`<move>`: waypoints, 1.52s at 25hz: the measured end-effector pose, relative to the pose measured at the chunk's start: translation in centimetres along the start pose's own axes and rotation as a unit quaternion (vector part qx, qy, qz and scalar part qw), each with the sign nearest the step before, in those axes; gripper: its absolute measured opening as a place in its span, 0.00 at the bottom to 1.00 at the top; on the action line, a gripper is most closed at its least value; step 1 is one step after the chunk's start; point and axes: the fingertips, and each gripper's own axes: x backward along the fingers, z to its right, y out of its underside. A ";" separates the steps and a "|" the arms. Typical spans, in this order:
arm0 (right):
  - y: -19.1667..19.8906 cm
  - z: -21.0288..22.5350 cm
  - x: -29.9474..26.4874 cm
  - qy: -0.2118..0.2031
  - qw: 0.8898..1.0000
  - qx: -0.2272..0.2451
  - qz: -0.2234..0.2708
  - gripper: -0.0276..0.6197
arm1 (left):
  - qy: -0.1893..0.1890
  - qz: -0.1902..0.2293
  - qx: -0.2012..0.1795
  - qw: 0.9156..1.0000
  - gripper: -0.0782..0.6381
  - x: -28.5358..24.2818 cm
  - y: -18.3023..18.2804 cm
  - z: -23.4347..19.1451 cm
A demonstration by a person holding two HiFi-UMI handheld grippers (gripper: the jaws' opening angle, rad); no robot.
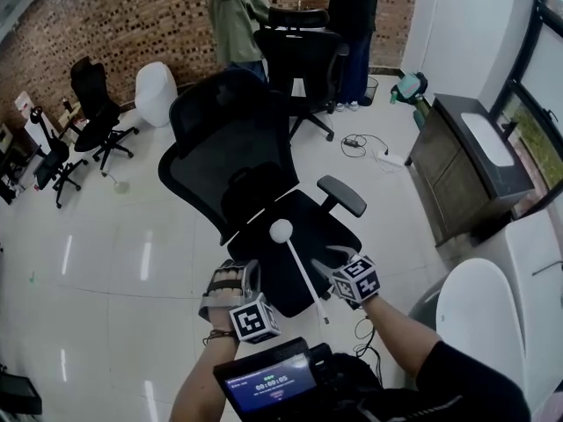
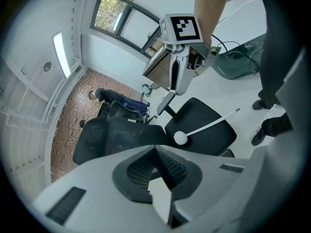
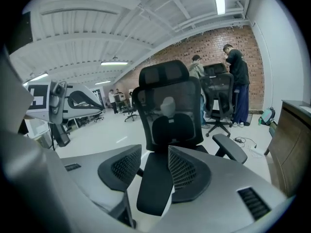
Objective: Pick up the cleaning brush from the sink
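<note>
**Cleaning brush [image 1: 281,230] on a chair seat, both grippers empty**

The brush lies not in a sink but on the seat [image 1: 321,227] of a black office chair [image 1: 220,130]. Its white ball head is near the middle of the seat, and its thin handle [image 2: 212,123] runs back towards the person. The handle's tip seems to overhang the seat's front edge.

The right gripper [image 1: 332,266] hovers just beside the near end of the handle. Its jaws are spread, and only the seat shows between them. The left gripper [image 1: 230,280] hangs at the seat's front left corner with its pads closed together on nothing.

The right gripper looks better placed for the pick. A sound approach is to lower it over the handle a little in from the tip, with the jaws across the shaft rather than along it. It should close only once the shaft sits between the pads, since a thin rod can roll aside on the padded seat. A straight lift should keep the ball head from dragging.

There is open room above the seat and over the bare floor to the left. The backrest rises behind the brush head, and an armrest [image 1: 343,196] stands on the right side of the seat. Farther right, a vanity cabinet [image 1: 457,178] and floor cables [image 1: 356,143] stand well apart from the chair.
</note>
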 end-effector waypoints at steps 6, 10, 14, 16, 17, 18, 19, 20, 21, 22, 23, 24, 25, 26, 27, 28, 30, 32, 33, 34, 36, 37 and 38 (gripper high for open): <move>6.5 3.0 -9.4 0.017 0.998 0.008 -0.057 0.37 | 0.009 0.016 0.009 1.000 0.10 -6.5 2.2 2.6; 15.3 5.6 -17.8 0.027 0.996 0.005 -0.089 0.37 | -0.001 0.028 0.014 1.000 0.10 -12.4 4.1 7.1; 25.6 9.1 -26.3 0.037 0.993 -0.007 -0.114 0.37 | -0.007 0.023 0.009 1.000 0.10 -20.8 6.3 13.6; 30.9 10.8 -29.8 0.044 0.991 -0.007 -0.126 0.37 | -0.009 0.022 0.003 1.000 0.10 -24.4 6.8 17.0; 33.6 11.7 -31.4 0.048 0.990 -0.007 -0.133 0.37 | -0.011 0.022 0.003 1.000 0.10 -26.0 7.1 18.7; 36.0 12.5 -32.9 0.055 0.989 -0.008 -0.138 0.37 | -0.011 0.022 0.004 1.000 0.10 -27.5 7.3 20.2; 38.1 13.3 -34.3 0.062 0.988 -0.010 -0.143 0.37 | -0.009 0.022 0.004 1.000 0.10 -28.8 7.5 21.6; 39.7 14.0 -35.3 0.070 0.987 -0.012 -0.147 0.37 | -0.007 0.023 0.003 1.000 0.10 -30.0 7.6 22.7; 41.0 14.6 -36.1 0.078 0.985 -0.014 -0.152 0.37 | -0.007 0.025 -0.002 1.000 0.10 -31.0 7.6 23.6; 42.1 15.2 -36.7 0.084 0.984 -0.016 -0.157 0.37 | -0.009 0.027 -0.008 1.000 0.10 -31.8 7.5 24.2; 43.0 15.7 -37.2 0.088 0.983 -0.019 -0.162 0.37 | -0.011 0.028 -0.014 0.999 0.10 -32.5 7.5 24.6; 43.9 16.0 -37.5 0.089 0.982 -0.021 -0.165 0.37 | -0.011 0.028 -0.017 0.999 0.10 -33.0 7.5 25.0; 44.6 16.1 -37.7 0.090 0.982 -0.023 -0.166 0.37 | -0.010 0.027 -0.018 0.999 0.10 -33.5 7.7 25.3; 45.0 16.2 -37.9 0.089 0.982 -0.025 -0.164 0.37 | -0.009 0.026 -0.019 0.999 0.10 -33.9 7.8 25.5; 45.2 16.4 -38.1 0.089 0.983 -0.025 -0.160 0.37 | -0.008 0.026 -0.020 0.999 0.10 -34.4 7.8 25.7; 45.3 16.6 -38.1 0.090 0.983 -0.025 -0.156 0.37 | -0.007 0.027 -0.023 0.999 0.10 -34.8 7.7 25.7; 45.3 16.9 -38.2 0.090 0.984 -0.026 -0.152 0.36 | -0.006 0.031 -0.029 0.999 0.10 -35.4 7.2 25.8; 45.4 16.8 -38.2 0.084 0.984 -0.026 -0.153 0.34 | -0.006 0.036 -0.033 0.999 0.10 -35.8 6.7 25.9; 45.4 16.7 -38.1 0.080 0.985 -0.025 -0.154 0.32 | -0.006 0.038 -0.034 0.999 0.10 -36.0 6.4 25.9; 45.4 16.7 -38.1 0.078 0.985 -0.026 -0.154 0.24 | -0.006 0.040 -0.034 0.999 0.10 -36.2 6.3 25.9; 45.5 16.7 -38.4 0.076 0.984 -0.040 -0.153 0.15 | -0.005 0.043 -0.034 0.998 0.10 -36.6 6.3 25.8; 45.7 16.7 -38.5 0.075 0.984 -0.047 -0.154 0.14 | -0.004 0.043 -0.036 0.998 0.10 -36.8 6.4 25.8; 45.9 16.8 -38.6 0.074 0.983 -0.053 -0.157 0.14 | -0.002 0.043 -0.039 0.998 0.10 -36.9 6.6 25.8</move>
